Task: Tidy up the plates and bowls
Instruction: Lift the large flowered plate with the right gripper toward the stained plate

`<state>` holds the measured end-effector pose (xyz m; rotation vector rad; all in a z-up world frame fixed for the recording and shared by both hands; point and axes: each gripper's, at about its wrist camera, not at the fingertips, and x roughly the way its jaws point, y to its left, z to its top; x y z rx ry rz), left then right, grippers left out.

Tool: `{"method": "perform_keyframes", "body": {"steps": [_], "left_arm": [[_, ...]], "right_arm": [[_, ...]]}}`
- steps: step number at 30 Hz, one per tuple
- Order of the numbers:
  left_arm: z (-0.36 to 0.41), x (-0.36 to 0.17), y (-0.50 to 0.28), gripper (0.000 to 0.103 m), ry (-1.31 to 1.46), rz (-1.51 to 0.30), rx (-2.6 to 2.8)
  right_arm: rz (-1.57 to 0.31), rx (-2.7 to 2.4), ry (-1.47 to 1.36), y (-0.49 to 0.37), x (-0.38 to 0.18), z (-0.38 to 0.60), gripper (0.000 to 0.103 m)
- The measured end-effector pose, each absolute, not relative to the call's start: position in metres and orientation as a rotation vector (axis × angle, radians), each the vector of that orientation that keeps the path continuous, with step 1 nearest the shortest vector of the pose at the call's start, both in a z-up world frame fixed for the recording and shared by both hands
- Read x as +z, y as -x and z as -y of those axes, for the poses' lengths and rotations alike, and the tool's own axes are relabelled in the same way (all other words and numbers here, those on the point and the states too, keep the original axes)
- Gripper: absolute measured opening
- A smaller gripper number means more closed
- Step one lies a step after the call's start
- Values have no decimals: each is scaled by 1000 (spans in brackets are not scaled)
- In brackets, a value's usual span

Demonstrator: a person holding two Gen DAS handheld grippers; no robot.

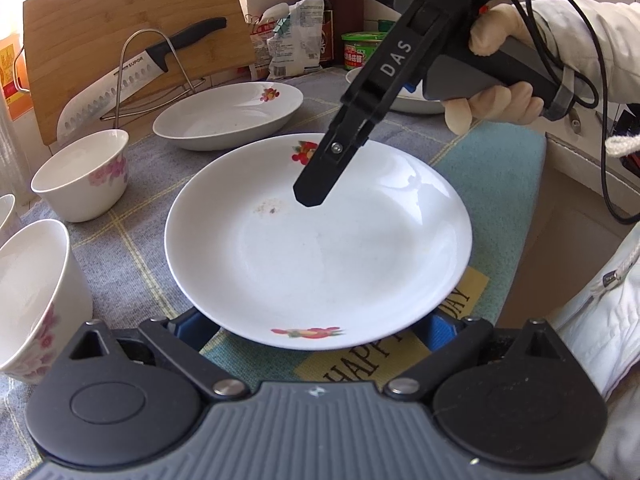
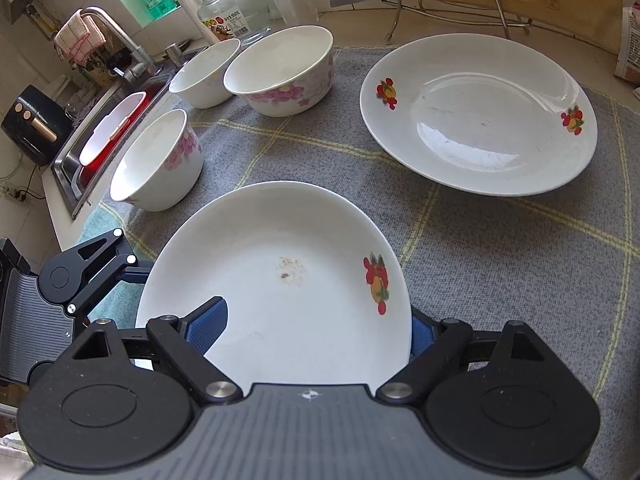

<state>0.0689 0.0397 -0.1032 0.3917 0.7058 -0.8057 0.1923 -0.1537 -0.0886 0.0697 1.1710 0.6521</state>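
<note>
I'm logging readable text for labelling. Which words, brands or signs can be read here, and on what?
"SUPOR": on the knife blade in the wire rack.
"DAS": on the right claw, along its body.
"HAPPY ... DAY": on the yellow patch of the table mat; the middle is hidden by the plate.
Jar, bottle, packet and can labels: too small or blurred.

The left gripper, jaws spread wide, flanks the near rim of a white plate. The right gripper hangs over it. 2 bowls stand left.
</note>
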Motion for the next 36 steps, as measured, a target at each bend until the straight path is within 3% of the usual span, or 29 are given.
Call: {"method": "perform_keyframes", "body": {"steps": [36], "left_arm": [[13,-78,-86,99,-409,-675,-844]], "right_arm": [[-1081,622,-65,-184,-52,219,93]]}}
